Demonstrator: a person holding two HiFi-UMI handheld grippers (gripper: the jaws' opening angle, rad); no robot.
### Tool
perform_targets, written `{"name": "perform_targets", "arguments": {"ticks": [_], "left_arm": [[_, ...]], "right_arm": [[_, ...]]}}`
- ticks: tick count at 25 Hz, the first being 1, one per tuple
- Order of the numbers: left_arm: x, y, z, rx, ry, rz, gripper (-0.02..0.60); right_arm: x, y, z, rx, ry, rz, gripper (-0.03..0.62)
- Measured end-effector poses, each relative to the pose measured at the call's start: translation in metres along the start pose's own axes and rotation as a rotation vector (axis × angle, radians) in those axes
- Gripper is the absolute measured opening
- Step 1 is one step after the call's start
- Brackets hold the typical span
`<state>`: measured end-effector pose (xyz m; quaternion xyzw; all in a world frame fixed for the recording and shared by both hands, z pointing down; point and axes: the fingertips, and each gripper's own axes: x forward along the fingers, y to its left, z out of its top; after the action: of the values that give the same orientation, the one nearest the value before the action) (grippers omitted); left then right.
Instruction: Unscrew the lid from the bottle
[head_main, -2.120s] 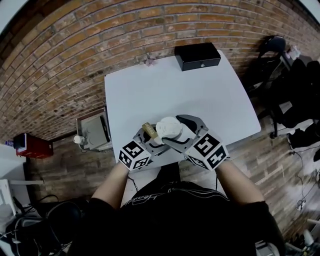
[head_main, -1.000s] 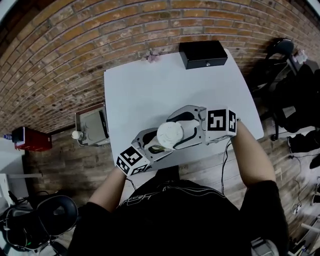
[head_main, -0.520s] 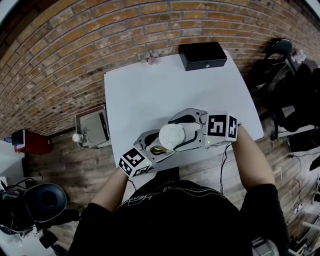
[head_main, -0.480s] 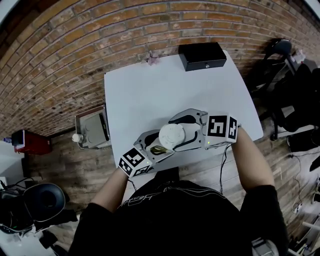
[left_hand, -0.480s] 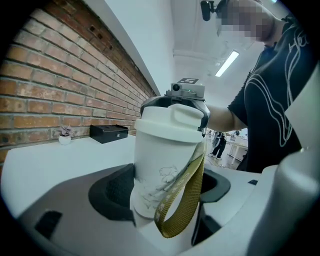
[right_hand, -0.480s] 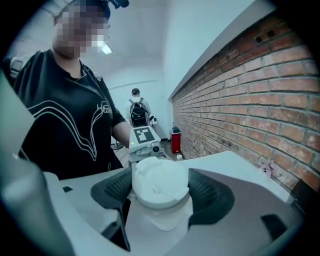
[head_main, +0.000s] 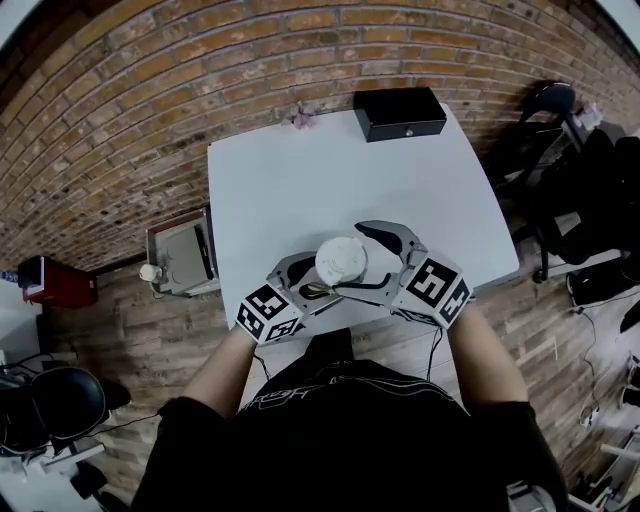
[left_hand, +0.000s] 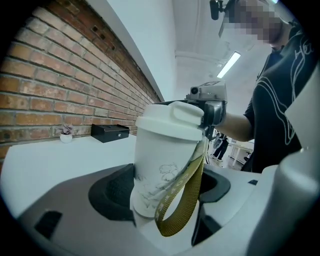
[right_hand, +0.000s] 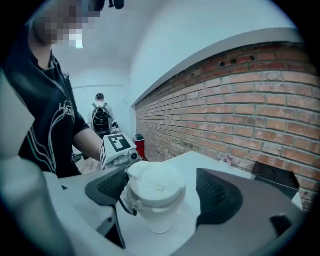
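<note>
A white bottle (left_hand: 160, 175) with a white lid (head_main: 341, 260) and an olive strap (left_hand: 182, 200) stands upright near the front edge of the white table (head_main: 300, 190). My left gripper (head_main: 318, 280) is shut on the bottle's body, low down, with a pad on either side (left_hand: 167, 185). My right gripper (head_main: 348, 258) comes in from the right at lid height. Its jaws have just been opening. The lid (right_hand: 155, 185) sits between them with a clear gap to the right pad (right_hand: 160, 192).
A black box (head_main: 400, 112) and a small potted plant (head_main: 300, 117) stand at the table's far edge by the brick wall. A grey stool-like object (head_main: 182, 258) is left of the table, and dark chairs (head_main: 560, 160) are on the right.
The right gripper has rolled and swung down toward the table's front, and its jaws stand wider round the lid. The left gripper and the bottle have stayed put.
</note>
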<state>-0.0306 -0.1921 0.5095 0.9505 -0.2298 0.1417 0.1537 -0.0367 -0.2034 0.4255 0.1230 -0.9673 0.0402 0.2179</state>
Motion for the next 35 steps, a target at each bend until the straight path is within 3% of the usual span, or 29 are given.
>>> {"name": "perform_targets", "arguments": {"ticks": [5,10,22,25,30,35], "left_arm": [[0.000,0.001,0.000,-0.002,0.001,0.006,0.354],[0.001,0.001,0.001,-0.005,-0.003,0.014,0.354],[0.003,0.002,-0.004,-0.002,0.035,0.011,0.354],[0.004,0.003,-0.011,-0.019,0.058,0.017,0.355],[-0.009,0.006,-0.008,-0.040,0.025,0.044,0.356],[-0.038,0.012,-0.013,-0.052,0.046,0.112,0.354]], "right_arm": [[0.003,-0.001,-0.007,0.061,-0.006,-0.091,0.425],[0.005,0.001,-0.010,0.073,-0.017,-0.100,0.390],[0.003,-0.001,-0.005,0.083,0.004,-0.090,0.379],[-0.002,-0.003,0.008,0.096,-0.026,-0.094,0.379],[-0.021,-0.009,0.033,0.122,-0.091,-0.132,0.379],[-0.050,-0.009,0.066,0.132,-0.189,-0.189,0.379]]}}
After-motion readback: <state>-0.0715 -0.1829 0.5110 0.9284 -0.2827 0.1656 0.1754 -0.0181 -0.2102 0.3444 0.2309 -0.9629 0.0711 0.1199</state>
